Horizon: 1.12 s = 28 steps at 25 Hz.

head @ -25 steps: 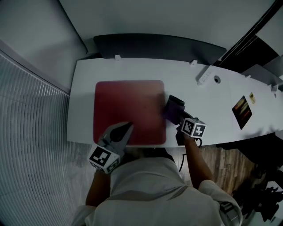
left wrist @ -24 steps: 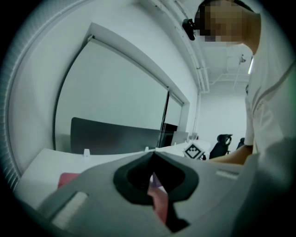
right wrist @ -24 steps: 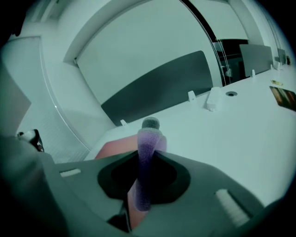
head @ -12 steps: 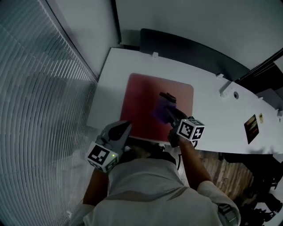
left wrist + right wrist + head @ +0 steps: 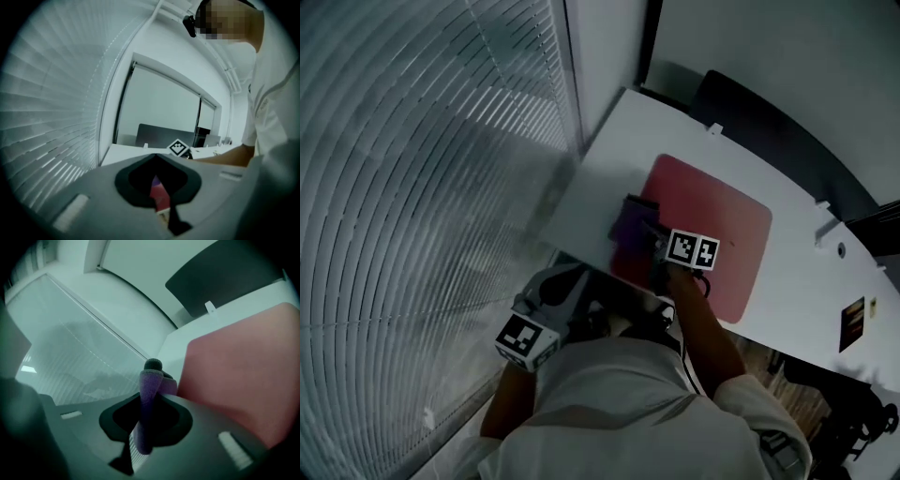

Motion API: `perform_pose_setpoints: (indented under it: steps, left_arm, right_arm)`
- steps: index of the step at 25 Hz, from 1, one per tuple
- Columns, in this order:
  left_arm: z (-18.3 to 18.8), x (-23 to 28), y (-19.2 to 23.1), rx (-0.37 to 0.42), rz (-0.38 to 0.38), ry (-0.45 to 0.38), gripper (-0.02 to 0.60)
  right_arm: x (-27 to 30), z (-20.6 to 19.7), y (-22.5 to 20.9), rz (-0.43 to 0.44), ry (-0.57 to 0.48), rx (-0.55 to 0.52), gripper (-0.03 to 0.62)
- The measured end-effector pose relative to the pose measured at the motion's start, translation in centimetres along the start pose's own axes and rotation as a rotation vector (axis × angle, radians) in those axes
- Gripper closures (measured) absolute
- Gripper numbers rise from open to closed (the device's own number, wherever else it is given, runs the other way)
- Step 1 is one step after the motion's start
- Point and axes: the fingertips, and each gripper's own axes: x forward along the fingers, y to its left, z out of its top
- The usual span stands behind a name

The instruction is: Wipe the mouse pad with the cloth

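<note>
Right gripper [image 5: 152, 375]: jaws clamped on the purple cloth [image 5: 149, 397], with a fold standing up between them. The cloth is at the left edge of the red mouse pad [image 5: 722, 230], part of it over onto the white table [image 5: 600, 178]. Can't tell how hard it presses down. The pad lies flat near the table's left end, close to the front edge. Left gripper [image 5: 567, 281]: jaws closed together and empty, held off the table just past its front edge, near the person's body.
</note>
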Motion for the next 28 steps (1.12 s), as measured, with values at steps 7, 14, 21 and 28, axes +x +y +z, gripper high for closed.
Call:
perform_pose_setpoints:
  steps: [7, 14, 21, 28]
  left_arm:
    - [-1.2, 0.3, 0.2, 0.021, -0.033, 0.001, 0.581]
    - [-0.6, 3.9, -3.9, -0.004, -0.033, 0.019, 0.581]
    - [-0.6, 8.2, -12.0, 0.020, -0.089, 0.012, 0.581]
    - [-1.0, 12.1, -18.5, 0.032, -0.142, 0.007, 0.581]
  right_arm:
    - [2.4, -3.0, -5.4, -0.218, 0.096, -0.074, 0.537]
    - [-2.4, -3.1, -9.7, -0.251, 0.124, -0.079, 0.537]
    - [-11.1, -2.3, -15.8, -0.294, 0.103, -0.053, 0.537]
    - [-20.0, -2.3, -21.7, -0.356, 0.061, -0.018, 0.537]
